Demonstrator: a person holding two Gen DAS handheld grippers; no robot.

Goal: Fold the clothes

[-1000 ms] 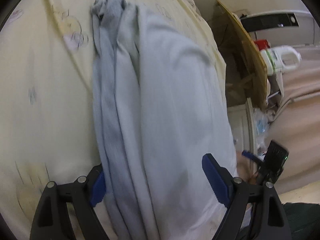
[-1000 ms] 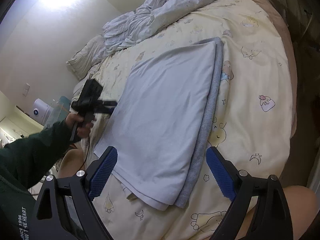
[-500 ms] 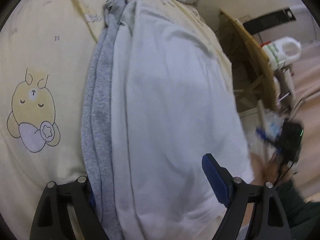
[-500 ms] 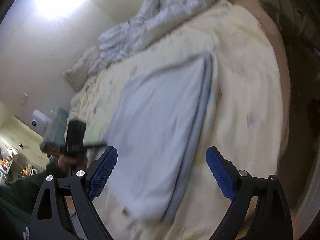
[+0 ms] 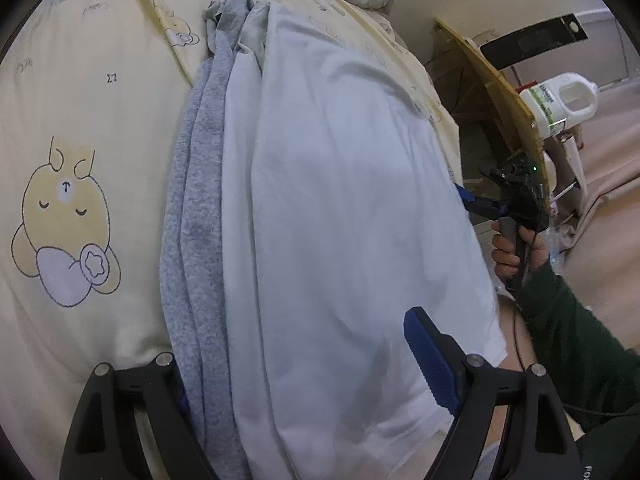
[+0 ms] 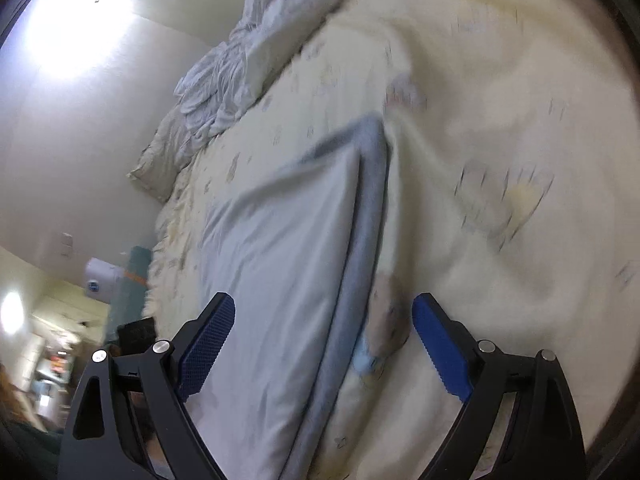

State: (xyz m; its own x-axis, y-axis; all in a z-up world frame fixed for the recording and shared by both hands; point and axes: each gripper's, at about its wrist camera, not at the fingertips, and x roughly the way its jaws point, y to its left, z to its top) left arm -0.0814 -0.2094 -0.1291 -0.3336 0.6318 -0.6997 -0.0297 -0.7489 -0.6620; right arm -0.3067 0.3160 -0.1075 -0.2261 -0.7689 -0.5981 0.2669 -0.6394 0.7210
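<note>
Both cameras have swung lower toward the folded white shirt (image 5: 340,220), which lies on the grey garment (image 5: 200,220) whose long edge borders bare yellow bed sheet (image 5: 80,100) on the left. Each claw is spread wide and grips nothing: the left claw (image 5: 296,376) straddles the stack's near end, the right claw (image 6: 324,344) its grey edge. Crumpled bedding (image 6: 236,68) lies near the wall.

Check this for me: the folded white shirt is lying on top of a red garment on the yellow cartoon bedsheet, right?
Not quite. The garment under the white shirt is grey, not red; the left wrist view shows its grey edge along the shirt's side. The rest holds: both lie on the yellow cartoon bedsheet.
</note>
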